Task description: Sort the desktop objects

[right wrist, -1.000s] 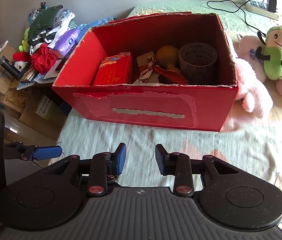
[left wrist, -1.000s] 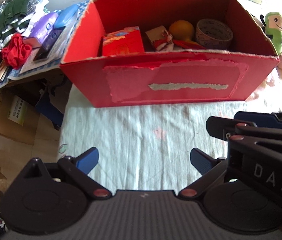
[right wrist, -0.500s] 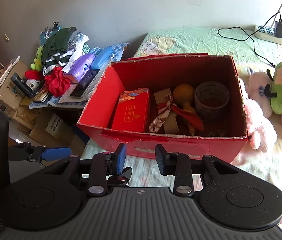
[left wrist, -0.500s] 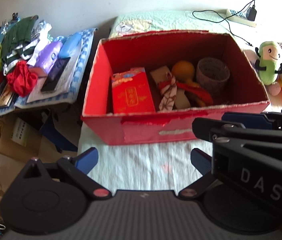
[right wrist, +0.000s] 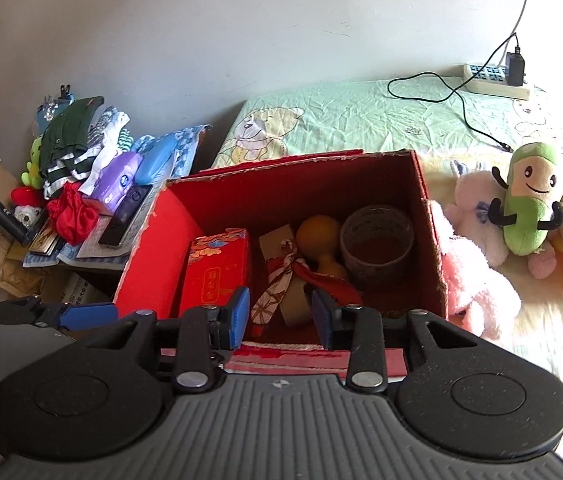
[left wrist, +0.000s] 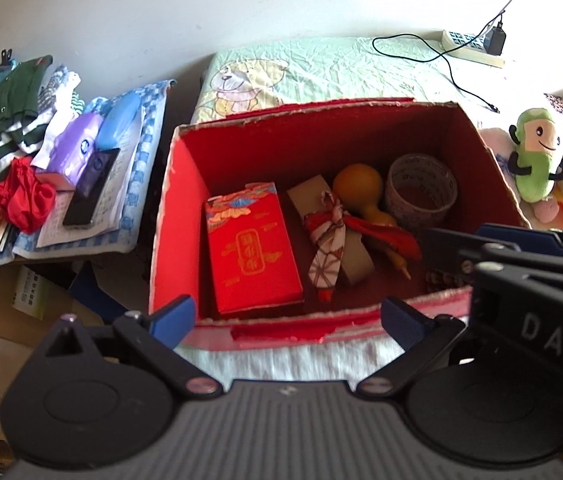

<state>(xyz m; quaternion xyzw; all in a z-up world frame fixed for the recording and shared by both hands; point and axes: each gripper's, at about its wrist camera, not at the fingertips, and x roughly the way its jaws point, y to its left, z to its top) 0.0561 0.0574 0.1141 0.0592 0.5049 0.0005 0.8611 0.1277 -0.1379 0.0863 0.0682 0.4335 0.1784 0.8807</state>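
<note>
An open red cardboard box [left wrist: 177, 220] [right wrist: 153, 256] stands on the bed sheet. Inside it lie a red gift packet [left wrist: 251, 252] [right wrist: 217, 268], a small brown box tied with a patterned ribbon [left wrist: 329, 236] [right wrist: 281, 276], an orange gourd [left wrist: 359, 192] [right wrist: 319, 236] and a roll of tape [left wrist: 421, 188] [right wrist: 377, 240]. My left gripper [left wrist: 285, 320] hovers over the box's near wall, open wide and holding nothing. My right gripper [right wrist: 280, 316] hangs beside it over the same wall, open with a narrower gap, also holding nothing.
Plush toys [left wrist: 533, 160] [right wrist: 529, 204] and a pink plush [right wrist: 469, 276] lie right of the box. A power strip [left wrist: 469, 46] [right wrist: 493, 80] with a cable sits at the back. A cluttered side table [left wrist: 61, 152] [right wrist: 93, 184] stands left, with cardboard cartons beneath.
Both grippers have risen and moved toward the box, so its inside now shows from above instead of its front wall. Neither jaw has changed its opening.
</note>
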